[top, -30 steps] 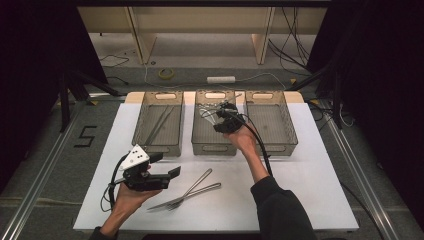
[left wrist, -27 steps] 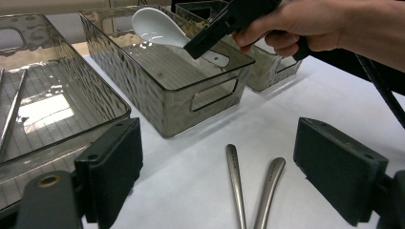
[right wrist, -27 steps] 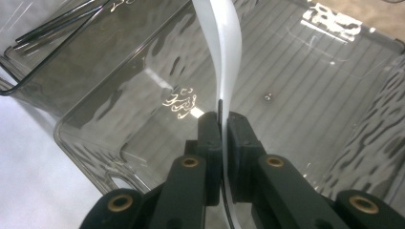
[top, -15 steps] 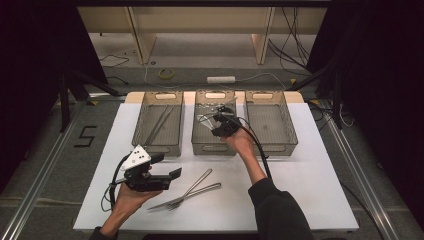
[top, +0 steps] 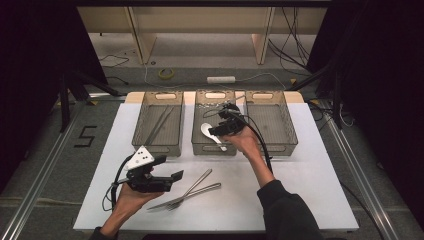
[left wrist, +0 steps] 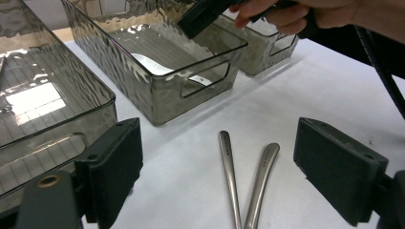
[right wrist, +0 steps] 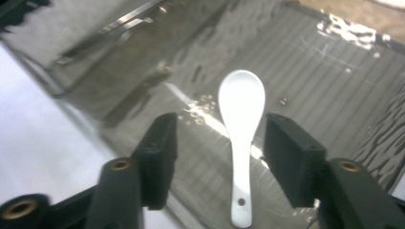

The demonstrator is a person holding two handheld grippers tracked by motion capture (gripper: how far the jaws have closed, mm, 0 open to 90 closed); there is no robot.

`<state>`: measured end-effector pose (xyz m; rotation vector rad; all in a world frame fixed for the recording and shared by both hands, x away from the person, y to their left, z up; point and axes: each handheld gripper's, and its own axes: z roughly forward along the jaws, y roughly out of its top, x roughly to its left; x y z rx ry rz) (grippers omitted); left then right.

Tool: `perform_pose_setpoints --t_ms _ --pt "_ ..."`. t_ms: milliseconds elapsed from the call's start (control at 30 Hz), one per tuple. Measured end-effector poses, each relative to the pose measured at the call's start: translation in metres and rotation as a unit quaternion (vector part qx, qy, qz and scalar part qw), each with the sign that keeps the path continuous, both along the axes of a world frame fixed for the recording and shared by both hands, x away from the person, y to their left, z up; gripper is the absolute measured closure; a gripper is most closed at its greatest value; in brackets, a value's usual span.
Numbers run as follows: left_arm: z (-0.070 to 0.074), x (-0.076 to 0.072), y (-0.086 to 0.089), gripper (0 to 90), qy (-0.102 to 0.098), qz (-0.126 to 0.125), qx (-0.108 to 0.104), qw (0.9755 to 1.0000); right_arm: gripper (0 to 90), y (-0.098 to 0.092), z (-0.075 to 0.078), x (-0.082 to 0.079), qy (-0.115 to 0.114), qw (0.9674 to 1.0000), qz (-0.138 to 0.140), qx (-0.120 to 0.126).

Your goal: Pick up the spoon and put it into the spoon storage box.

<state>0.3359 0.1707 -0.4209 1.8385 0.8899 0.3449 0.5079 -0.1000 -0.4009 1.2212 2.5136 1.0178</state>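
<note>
Bins: three smoky see-through bins in a row; the middle bin [top: 215, 146] holds the spoon.
Cutlery: one white spoon [top: 209, 132]; two steel pieces [top: 192, 191] on the surface; thin rods in the left bin [top: 159, 125].
Surface: white surface [top: 310, 180], grey floor around it, dark curtains at both sides.
Spoon: glossy white, oval bowl, hole in its handle end, lying flat on the bin floor.
Right gripper [top: 220, 131]: fingers have just been opening, apart over the spoon, not pressing it.
Left gripper [top: 172, 176]: fingers wide apart, holding nothing.
</note>
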Motion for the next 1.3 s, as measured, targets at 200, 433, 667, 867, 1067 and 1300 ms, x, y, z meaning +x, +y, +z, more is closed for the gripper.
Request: perform_pose_setpoints --t_ms 200,433,667,867,1067,1300 --pt "0.0 0.0 -0.003 16.4 0.006 -0.005 0.007 0.9999 37.7 -0.016 0.015 -0.025 -0.028 0.9986 0.02 0.04" --pt "0.001 0.0 -0.008 16.5 0.022 -0.018 0.023 0.9993 36.5 -0.038 0.019 -0.058 -0.056 0.9962 0.034 0.057" --pt "0.002 0.001 -0.015 16.5 0.041 -0.029 0.049 0.9975 32.8 -0.059 0.017 -0.083 -0.065 0.9945 0.04 0.072" --pt "0.003 0.001 -0.02 16.5 0.053 -0.038 0.064 0.9958 31.8 -0.073 0.014 -0.101 -0.082 0.9916 0.04 0.092" --pt "0.003 0.001 -0.026 16.5 0.063 -0.049 0.088 0.9929 29.1 -0.088 0.01 -0.116 -0.098 0.988 0.029 0.116" --pt "0.003 0.002 -0.03 16.5 0.069 -0.051 0.097 0.9915 28.2 -0.111 0.002 -0.138 -0.107 0.9841 0.022 0.14"
